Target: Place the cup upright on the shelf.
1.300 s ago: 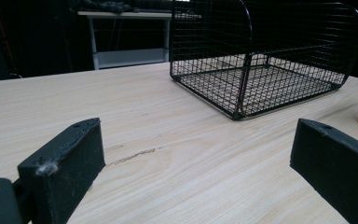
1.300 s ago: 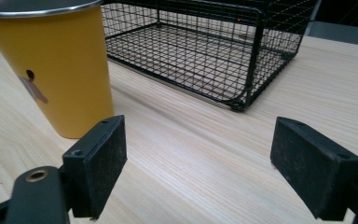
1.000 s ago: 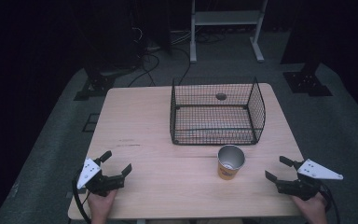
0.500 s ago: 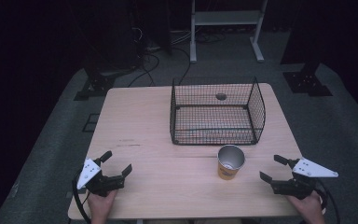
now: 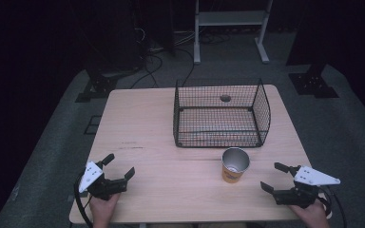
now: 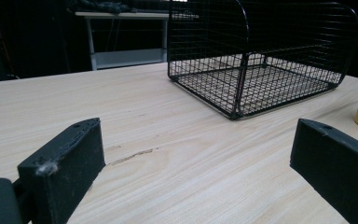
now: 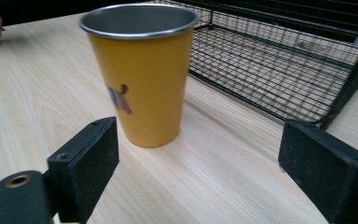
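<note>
Yellow cup (image 5: pixel 235 165) upright — near gaping right gripper (image 5: pixel 273 177), apart.

Wooden table (image 5: pixel 147 137) — white stand (image 5: pixel 230 19) behind

We see a table (image 5: pixel 152 137) of pale wood with a matt, finely grained top. The basket (image 5: pixel 218 116) on it is thin black wire mesh with a slight sheen. The cup (image 7: pixel 142 70) looks like metal: a bare, dull silver rim and inside, and a smooth yellow coat outside with a small printed mark. The jaws of the right gripper (image 7: pixel 200 172) are matt black with a slightly rough, dusty face, and those of the left gripper (image 6: pixel 196 168) look the same.
</note>
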{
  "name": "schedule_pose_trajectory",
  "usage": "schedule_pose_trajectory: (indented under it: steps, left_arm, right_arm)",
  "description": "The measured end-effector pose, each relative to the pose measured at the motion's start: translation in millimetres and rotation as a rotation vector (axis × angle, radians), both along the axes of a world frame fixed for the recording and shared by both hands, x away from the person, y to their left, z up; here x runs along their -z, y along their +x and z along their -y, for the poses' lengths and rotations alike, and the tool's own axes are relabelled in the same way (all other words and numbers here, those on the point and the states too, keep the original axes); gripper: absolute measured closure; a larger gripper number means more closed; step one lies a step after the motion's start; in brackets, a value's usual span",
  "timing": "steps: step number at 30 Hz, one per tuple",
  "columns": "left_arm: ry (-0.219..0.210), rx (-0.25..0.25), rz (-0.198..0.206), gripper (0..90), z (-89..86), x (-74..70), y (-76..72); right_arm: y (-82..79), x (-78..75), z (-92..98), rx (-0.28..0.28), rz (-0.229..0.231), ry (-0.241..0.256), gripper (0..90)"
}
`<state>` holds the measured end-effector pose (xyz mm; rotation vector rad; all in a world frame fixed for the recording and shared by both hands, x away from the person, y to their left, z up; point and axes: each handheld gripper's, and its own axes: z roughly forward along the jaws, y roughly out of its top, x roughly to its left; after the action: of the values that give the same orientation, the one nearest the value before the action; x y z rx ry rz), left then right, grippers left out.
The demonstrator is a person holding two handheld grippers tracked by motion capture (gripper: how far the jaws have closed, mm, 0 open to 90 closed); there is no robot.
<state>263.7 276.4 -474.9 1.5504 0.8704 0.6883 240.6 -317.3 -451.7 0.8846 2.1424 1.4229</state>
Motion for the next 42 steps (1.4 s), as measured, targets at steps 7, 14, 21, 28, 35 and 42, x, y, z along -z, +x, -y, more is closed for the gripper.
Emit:
schedule_pose_trajectory:
  steps: [7,14,21,28,35,42]
  left_arm:
    - [0.0,0.001,0.001,2.3,-0.3,-0.1,-0.1]
    - [-0.001,0.0,0.001,2.3,-0.4,-0.1,-0.2]
    - [-0.001,0.0,0.0,2.3,-0.3,-0.1,-0.3]
    - [0.001,0.001,0.002,2.3,-0.5,-0.2,-0.3]
    - [-0.003,0.001,0.002,2.3,-0.9,-0.2,-0.3]
    - [-0.005,0.002,0.003,2.2,-1.2,-0.3,-0.3]
  right_arm:
    - [-2.4,-2.6,-17.8,-0.05,-0.008,-0.001,8.5]
    - [1.0,-3.0,-33.5,-0.085,-0.02,-0.008,4.2]
    - [5.7,-2.1,-45.8,-0.095,-0.03,-0.014,2.9]
    - [9.9,-3.5,-54.7,-0.09,-0.029,-0.016,2.7]
    - [17.1,-7.2,-64.7,-0.078,-0.019,-0.025,2.7]
    - [27.2,-7.7,-75.2,-0.064,-0.028,-0.04,2.7]
